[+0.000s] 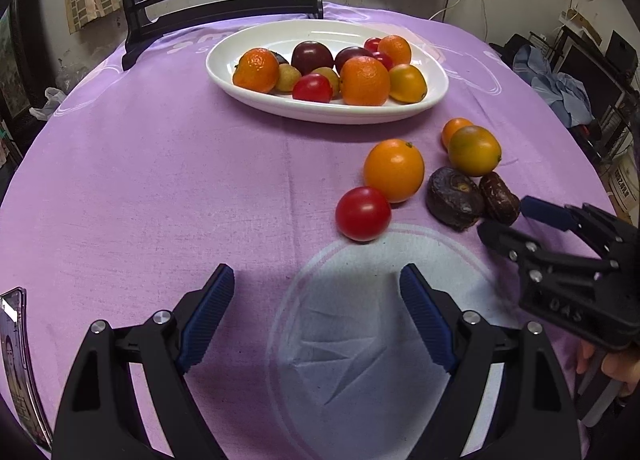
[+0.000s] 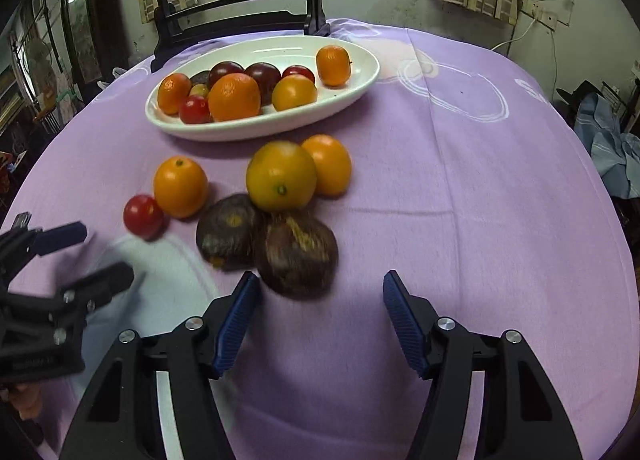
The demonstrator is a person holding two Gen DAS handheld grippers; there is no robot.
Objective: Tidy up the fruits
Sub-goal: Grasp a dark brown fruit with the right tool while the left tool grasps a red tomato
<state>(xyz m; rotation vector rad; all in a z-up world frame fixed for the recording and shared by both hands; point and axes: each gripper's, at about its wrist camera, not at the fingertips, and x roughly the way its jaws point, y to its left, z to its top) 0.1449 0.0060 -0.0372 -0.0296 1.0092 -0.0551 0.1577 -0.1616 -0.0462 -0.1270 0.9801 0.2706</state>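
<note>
Both grippers hang wide open over the purple desk (image 1: 160, 180), holding nothing: left gripper (image 1: 318, 286) short of a red tomato (image 1: 363, 213), right gripper (image 2: 320, 292) just before two dark fruits (image 2: 296, 254). Behind, a white dish (image 1: 256, 98) holds more fruit.

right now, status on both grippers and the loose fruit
Left gripper open, empty. Right gripper open, nearing dark fruit. Six fruits loose on cloth, plate partly filled. Nothing blocking.
</note>
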